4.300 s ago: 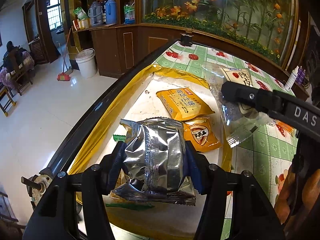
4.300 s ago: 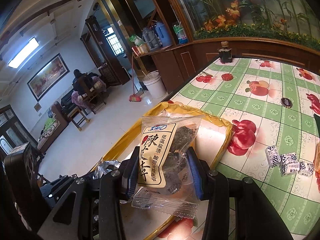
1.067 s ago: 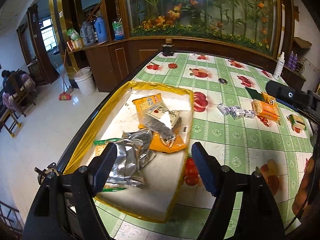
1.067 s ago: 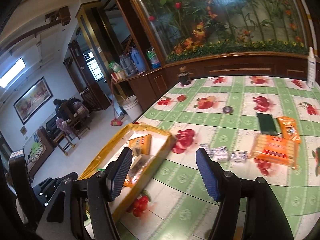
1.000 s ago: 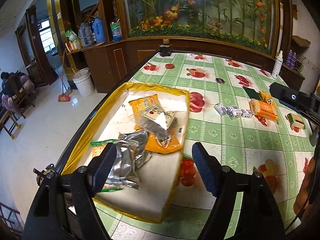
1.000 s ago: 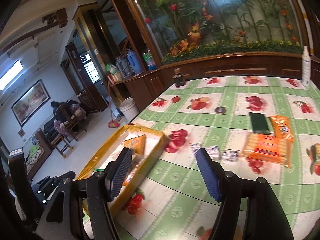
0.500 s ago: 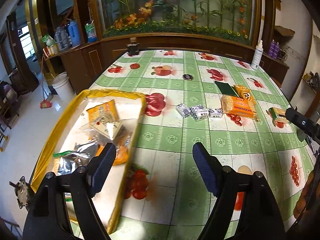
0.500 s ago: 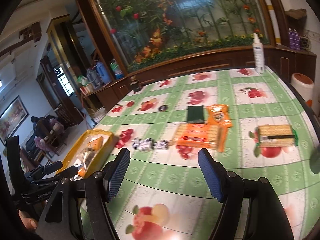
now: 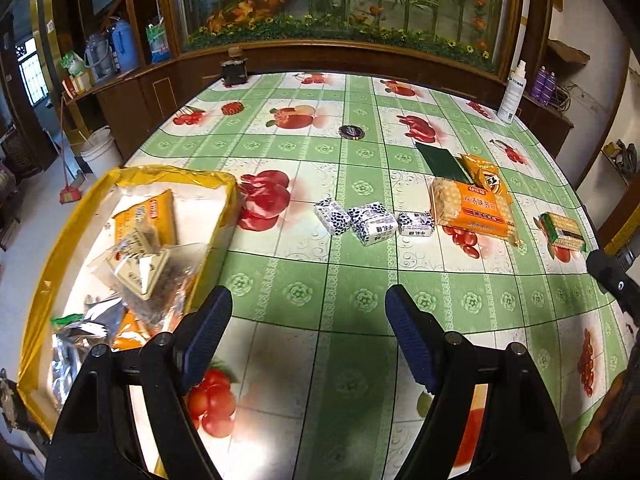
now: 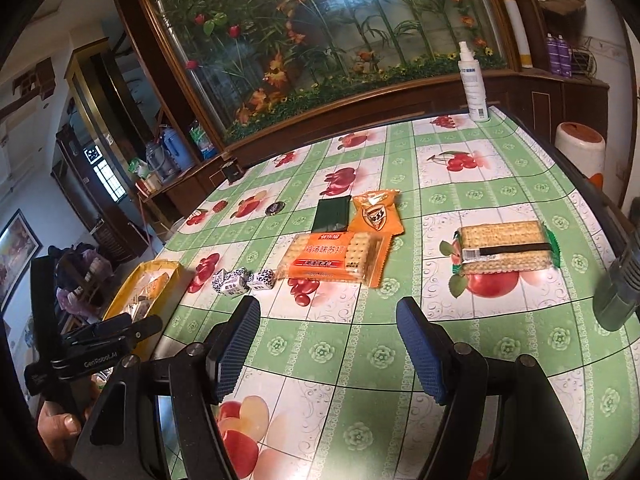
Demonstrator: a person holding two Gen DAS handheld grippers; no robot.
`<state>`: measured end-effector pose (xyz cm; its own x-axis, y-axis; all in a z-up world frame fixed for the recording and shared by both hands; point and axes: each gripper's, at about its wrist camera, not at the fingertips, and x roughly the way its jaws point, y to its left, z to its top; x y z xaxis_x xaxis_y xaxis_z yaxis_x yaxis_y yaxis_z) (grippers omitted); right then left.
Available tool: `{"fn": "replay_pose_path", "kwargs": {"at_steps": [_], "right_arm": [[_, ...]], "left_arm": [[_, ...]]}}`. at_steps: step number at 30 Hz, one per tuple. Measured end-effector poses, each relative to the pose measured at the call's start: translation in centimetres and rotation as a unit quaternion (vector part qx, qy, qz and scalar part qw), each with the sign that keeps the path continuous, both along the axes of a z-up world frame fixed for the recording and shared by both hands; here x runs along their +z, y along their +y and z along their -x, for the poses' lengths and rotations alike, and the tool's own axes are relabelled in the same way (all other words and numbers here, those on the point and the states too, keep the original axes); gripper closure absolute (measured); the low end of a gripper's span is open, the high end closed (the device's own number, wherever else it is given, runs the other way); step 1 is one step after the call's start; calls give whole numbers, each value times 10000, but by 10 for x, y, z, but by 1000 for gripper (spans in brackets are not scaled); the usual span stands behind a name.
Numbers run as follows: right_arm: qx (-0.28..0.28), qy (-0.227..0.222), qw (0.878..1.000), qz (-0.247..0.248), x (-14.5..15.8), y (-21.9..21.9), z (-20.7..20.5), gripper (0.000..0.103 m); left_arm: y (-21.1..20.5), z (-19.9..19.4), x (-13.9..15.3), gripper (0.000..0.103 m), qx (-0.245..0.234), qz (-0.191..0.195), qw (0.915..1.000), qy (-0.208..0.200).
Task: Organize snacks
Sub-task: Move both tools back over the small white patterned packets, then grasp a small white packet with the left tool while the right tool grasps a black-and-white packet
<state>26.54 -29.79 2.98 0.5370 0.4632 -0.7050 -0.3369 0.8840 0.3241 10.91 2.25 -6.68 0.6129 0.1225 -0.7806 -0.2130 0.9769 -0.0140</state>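
A yellow-rimmed tray [image 9: 76,208] at the table's left edge holds several snack bags, among them a clear bag [image 9: 148,276] and a silver bag [image 9: 80,340]. On the cloth lie three small black-and-white packets [image 9: 372,222], an orange cracker pack [image 9: 472,208], an orange bag [image 9: 484,176], a dark green packet [image 9: 440,162] and a green-wrapped cracker pack [image 9: 562,232]. My left gripper [image 9: 308,340] is open and empty above the cloth, right of the tray. My right gripper [image 10: 328,340] is open and empty, in front of the orange cracker pack [image 10: 332,258] and the green-wrapped pack [image 10: 504,248].
A white spray bottle [image 10: 472,84] stands at the far right corner. A small dark round lid [image 9: 351,131] lies mid-table and a dark bottle [image 9: 234,68] stands at the far edge. The table drops off at the left beside the tray.
Both grippers let go of their bags into the tray, opened, and swung right, away from the tray toward the snacks on the cloth.
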Motion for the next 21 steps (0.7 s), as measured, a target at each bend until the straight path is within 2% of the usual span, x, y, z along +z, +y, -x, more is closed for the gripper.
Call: {"fn": "replay_pose_path", "kwargs": {"at_steps": [11,17,21], "right_arm": [[603,142,9980,126,-19,54,-19,31],[625,224,9971,372,-34,69,-47,31],[633,219,9967,456,-39,75,-65,31]], "left_arm": [[16,-31,-18,24,52,374,9991,196],[3,-54,-26,24,-356,406,9981,293],[6,-68,-30,24,-383,558,9974,262]]}}
